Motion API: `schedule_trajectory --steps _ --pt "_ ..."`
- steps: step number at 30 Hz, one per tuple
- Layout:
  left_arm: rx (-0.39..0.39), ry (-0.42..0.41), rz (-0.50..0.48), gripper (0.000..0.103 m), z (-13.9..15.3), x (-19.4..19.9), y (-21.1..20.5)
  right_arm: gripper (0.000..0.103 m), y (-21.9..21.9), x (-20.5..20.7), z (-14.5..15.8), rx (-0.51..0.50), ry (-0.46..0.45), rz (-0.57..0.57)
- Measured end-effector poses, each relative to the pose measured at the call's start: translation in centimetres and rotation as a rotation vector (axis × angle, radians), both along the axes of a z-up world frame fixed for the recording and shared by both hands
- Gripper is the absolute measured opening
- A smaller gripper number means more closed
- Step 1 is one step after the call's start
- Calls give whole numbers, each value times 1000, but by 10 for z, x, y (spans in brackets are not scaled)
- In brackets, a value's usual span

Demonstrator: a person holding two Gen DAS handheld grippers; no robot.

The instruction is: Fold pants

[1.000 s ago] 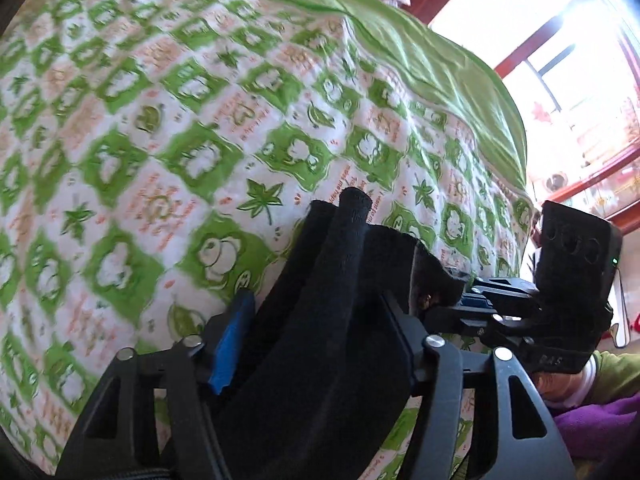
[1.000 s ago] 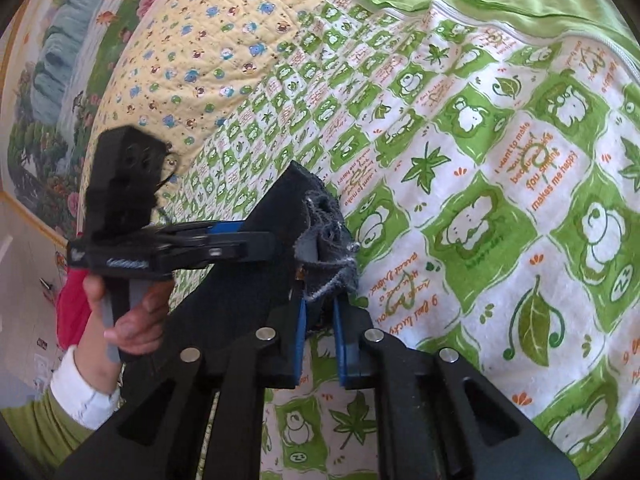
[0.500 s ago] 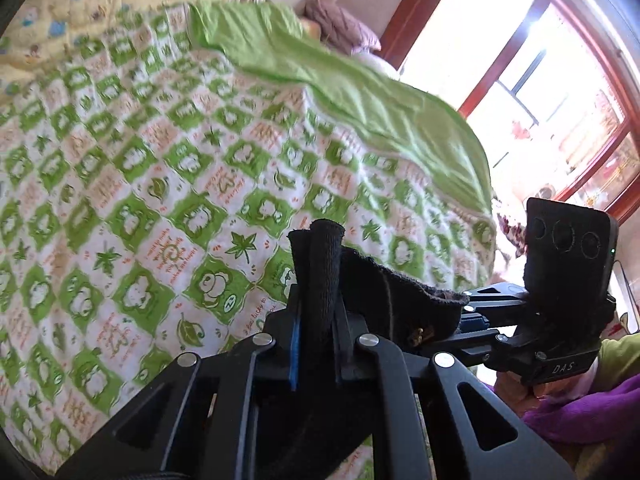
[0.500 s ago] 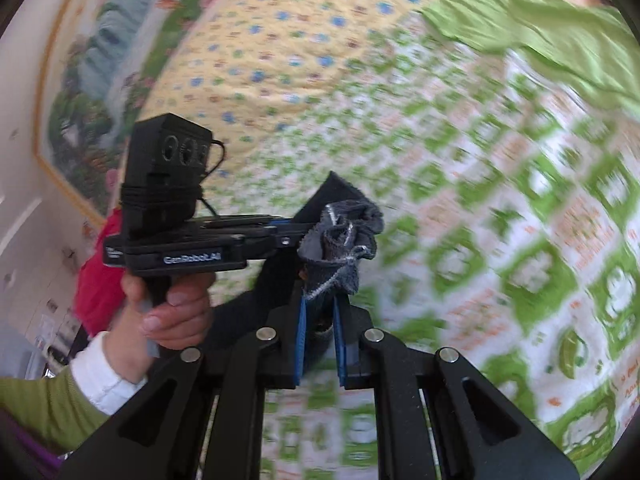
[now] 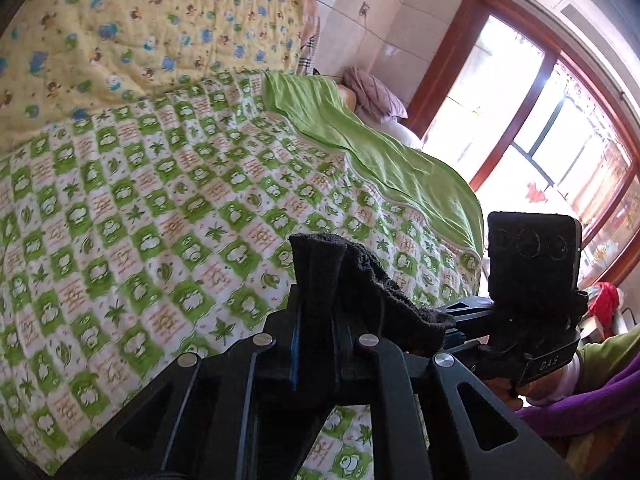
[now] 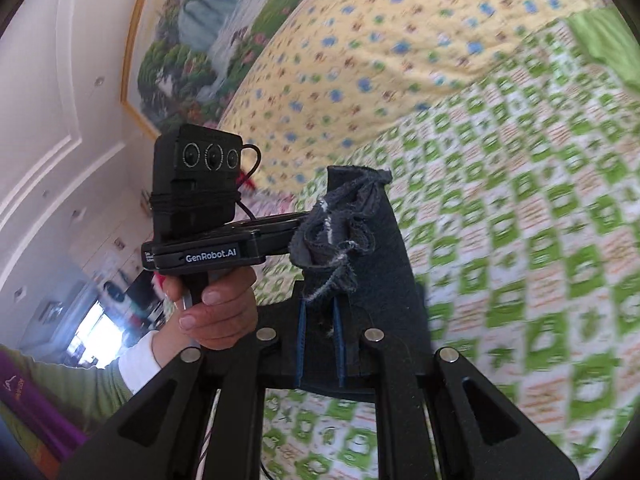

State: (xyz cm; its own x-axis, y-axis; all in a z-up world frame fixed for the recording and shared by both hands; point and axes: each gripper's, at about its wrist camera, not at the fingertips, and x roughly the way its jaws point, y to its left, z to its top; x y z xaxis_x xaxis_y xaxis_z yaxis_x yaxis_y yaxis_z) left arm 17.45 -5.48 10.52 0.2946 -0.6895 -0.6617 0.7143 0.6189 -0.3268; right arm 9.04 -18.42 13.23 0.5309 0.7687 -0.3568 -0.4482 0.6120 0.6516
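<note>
Left wrist view is showing the left gripper (image 5: pixel 316 312) pinching the black pants (image 5: pixel 360 280) held above the green-checked quilt (image 5: pixel 160 208), the right gripper (image 6: pixel 320 308) clamping their frayed edge alongside, apparently lifting before laying them flat to fold.

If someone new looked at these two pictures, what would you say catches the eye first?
Probably the dark pants, pinched in both the left gripper and the right gripper and held up above the bed. Behind them spreads the loud green-and-white checked quilt, with a yellow flowered blanket further back. At the right edge of the left view, a bright window glares.
</note>
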Motion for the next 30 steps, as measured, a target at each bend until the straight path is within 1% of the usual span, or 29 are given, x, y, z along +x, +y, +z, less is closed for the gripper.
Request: schedule_trajectory --steps 4,7,13,17,21,26,30 --pt "-22 25 67 10 -14 -7 31 13 25 9 -15 12 42 46" --pt "-37 43 113 10 -27 -11 51 13 44 13 -24 3 63 78" --pt "-84 95 197 10 -54 -17 95 13 77 20 -42 -51 87 128" --pt "-105 142 252 10 -76 -18 120 13 98 27 -56 -101 102 163" --pt "-114 174 292 10 -94 -22 137 13 110 30 -69 -133 122 190" --pt "-140 199 316 11 -104 -27 148 13 119 31 -75 -165 134 214" --pt "-148 219 343 15 -109 -31 154 17 123 32 -75 -187 147 236"
